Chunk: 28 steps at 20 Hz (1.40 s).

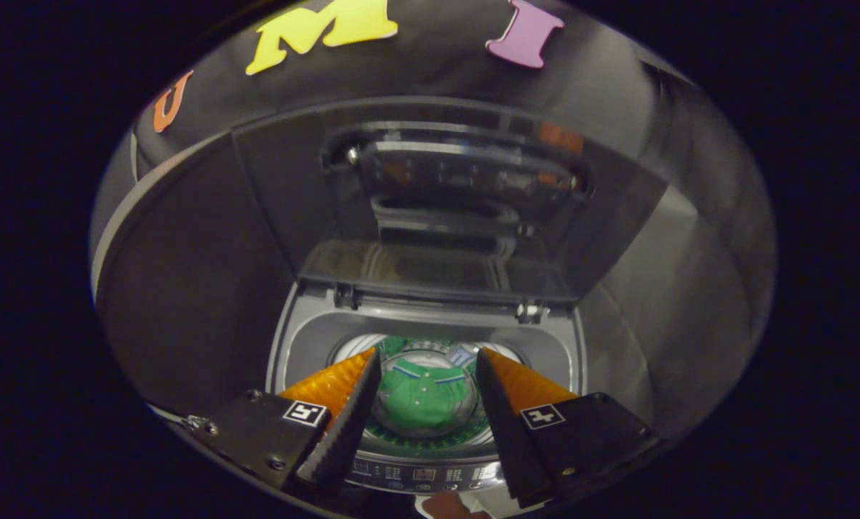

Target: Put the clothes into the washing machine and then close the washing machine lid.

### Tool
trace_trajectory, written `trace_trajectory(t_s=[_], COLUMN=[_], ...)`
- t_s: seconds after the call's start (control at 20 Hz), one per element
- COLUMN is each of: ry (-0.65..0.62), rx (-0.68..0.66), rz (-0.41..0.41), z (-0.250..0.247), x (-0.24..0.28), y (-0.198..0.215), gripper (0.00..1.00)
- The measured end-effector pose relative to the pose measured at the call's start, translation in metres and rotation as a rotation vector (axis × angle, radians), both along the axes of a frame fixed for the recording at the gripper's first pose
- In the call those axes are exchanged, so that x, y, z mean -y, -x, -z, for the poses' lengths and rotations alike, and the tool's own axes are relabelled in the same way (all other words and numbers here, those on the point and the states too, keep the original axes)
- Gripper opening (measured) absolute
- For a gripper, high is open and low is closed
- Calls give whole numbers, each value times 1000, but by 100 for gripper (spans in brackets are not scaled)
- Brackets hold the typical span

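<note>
A top-loading washing machine stands below and ahead of me with its lid raised upright behind the drum opening. A green garment with a collar and buttons lies down inside the drum, seen through the gap between my fingers. My gripper hovers above the drum opening, open, with nothing between its fingers. The lid's glass panel reflects the machine's top and handle.
The machine's control panel runs along its near edge, just under my fingers. Booth walls of dark cloth close in on the left, right and behind the lid.
</note>
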<state>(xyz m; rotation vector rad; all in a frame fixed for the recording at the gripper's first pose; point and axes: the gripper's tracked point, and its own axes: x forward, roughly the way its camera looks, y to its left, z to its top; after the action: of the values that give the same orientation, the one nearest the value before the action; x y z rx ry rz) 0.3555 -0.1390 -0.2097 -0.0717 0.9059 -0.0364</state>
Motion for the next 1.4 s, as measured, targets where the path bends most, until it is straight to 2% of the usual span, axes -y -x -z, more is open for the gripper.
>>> trace_trajectory(t_s=[0.2, 0.4, 0.6, 0.9, 1.1, 1.3, 1.4], ry=[-62, -116, -78, -59, -121, -119, -114], rx=[107, 172, 245, 259, 256, 249, 310], rz=[11, -15, -29, -63, -60, -43, -47], z=[-63, -117, -147, -140, -122, -102, -107], x=[-9, -14, -12, -19, -18, -10, -11], y=[-20, -49, -89, -138, -164, -165, -163], gripper=[83, 83, 83, 83, 83, 83, 80])
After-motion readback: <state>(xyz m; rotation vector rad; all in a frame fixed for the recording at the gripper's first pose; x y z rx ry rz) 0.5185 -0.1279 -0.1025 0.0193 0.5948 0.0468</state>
